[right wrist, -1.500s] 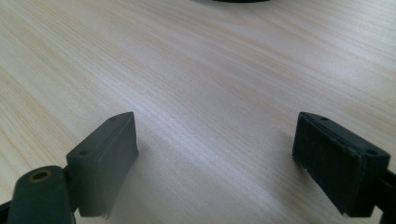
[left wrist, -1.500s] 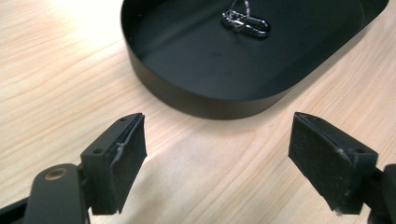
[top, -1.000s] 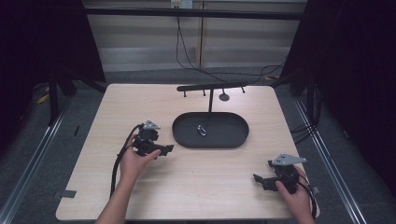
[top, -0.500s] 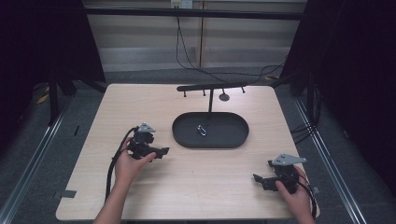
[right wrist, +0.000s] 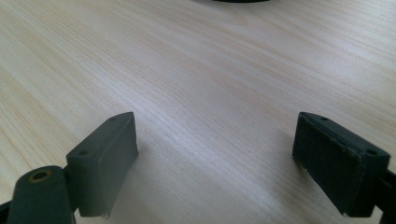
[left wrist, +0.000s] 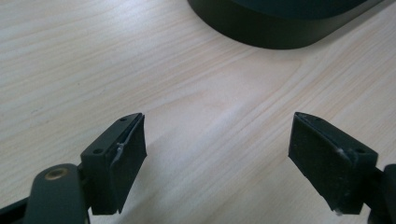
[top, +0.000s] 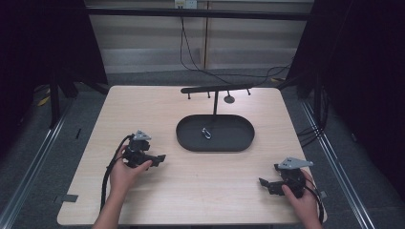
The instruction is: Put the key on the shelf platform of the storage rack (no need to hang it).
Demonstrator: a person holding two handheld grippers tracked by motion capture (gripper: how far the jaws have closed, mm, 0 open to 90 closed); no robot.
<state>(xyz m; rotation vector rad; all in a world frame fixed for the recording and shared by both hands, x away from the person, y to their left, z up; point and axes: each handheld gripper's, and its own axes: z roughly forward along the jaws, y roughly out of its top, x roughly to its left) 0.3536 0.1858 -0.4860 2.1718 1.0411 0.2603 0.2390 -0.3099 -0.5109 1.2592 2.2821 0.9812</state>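
Note:
A black oval tray [top: 191,140] lies in the middle of the wooden table, with a small metal carabiner [top: 206,133] inside it. Behind the tray rises a black stand [top: 216,89] with a crossbar and short pegs. My left gripper [top: 160,158] is held low over the table, left of the tray, pointing right toward it. In the left gripper view its jaws [left wrist: 217,154] stand wide apart over bare wood, with the tray's wall [left wrist: 261,32] at the top. My right gripper [top: 265,183] rests near the front right corner, and its jaws [right wrist: 215,158] are open with nothing between them.
Cables trail from both grippers toward the table's front edge. A small round dark disc [top: 229,99] lies on the table by the stand. Dark curtains and floor rails flank the table on both sides.
My left gripper has drifted a little toward the front left, away from the tray. The right gripper has stayed put.

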